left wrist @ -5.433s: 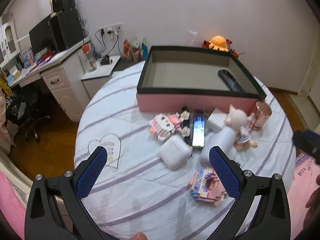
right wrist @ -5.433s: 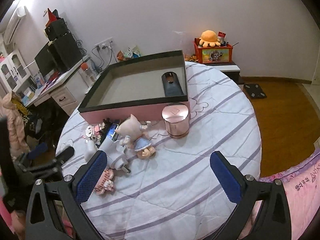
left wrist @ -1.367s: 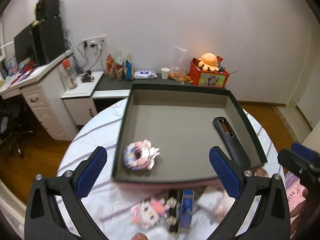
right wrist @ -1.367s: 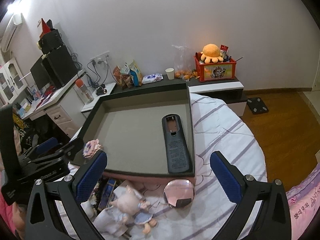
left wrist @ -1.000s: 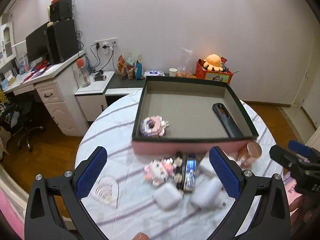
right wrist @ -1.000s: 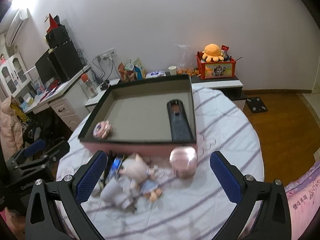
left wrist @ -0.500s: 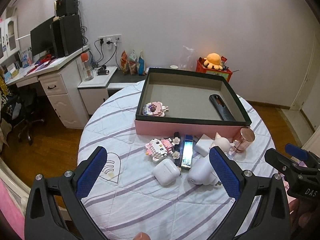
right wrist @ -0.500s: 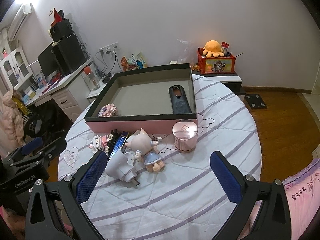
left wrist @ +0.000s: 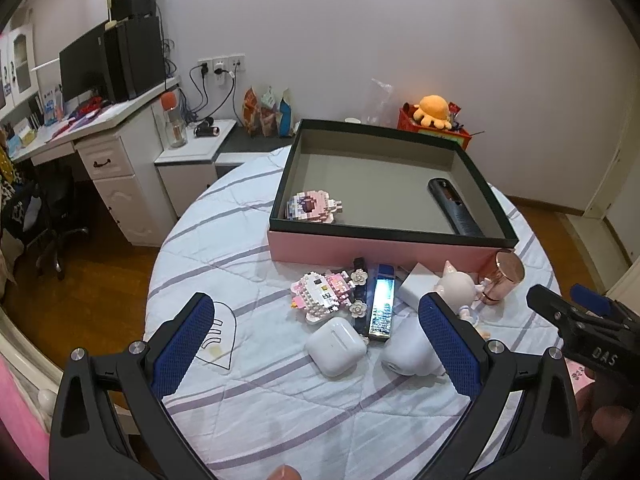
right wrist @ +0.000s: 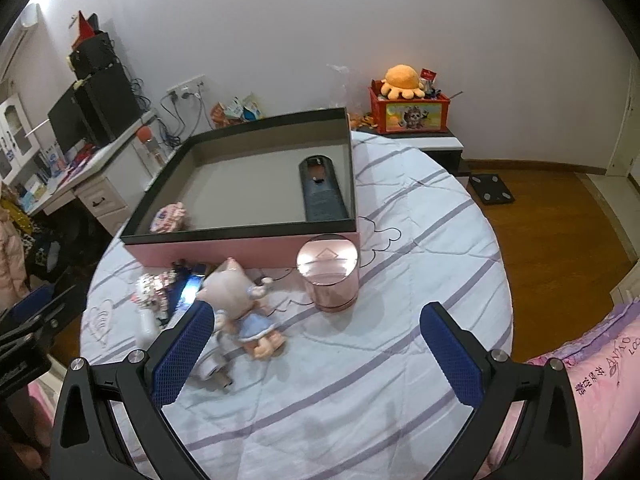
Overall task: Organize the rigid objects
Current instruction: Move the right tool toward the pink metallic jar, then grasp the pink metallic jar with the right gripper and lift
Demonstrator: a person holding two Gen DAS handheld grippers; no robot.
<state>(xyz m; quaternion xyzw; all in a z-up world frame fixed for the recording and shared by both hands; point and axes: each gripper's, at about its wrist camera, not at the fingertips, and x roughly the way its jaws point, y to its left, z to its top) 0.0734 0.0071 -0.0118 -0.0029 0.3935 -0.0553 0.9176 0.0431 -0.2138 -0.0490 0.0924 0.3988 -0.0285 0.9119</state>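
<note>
So the pink block figure point(left wrist: 313, 208) that was out on the worktop point(left wrist: 224, 248) a few seconds back is now inside the box point(left wrist: 384, 236), near-left corner, well apart from the black remote point(left wrist: 454, 206) on the right side. Two things sorted, then. The left gripper point(left wrist: 326, 344) has backed off and hangs over the remaining pile with its fingers wide open and empty. Same for the right gripper point(right wrist: 316, 356), spread apart, nothing in it. Still out front of the box: the white earbud case point(left wrist: 336, 346), the other block figure point(left wrist: 324, 292), the doll point(right wrist: 244, 300) and the rose-gold jar point(right wrist: 330, 276). My guess is the earbud case goes next.
</note>
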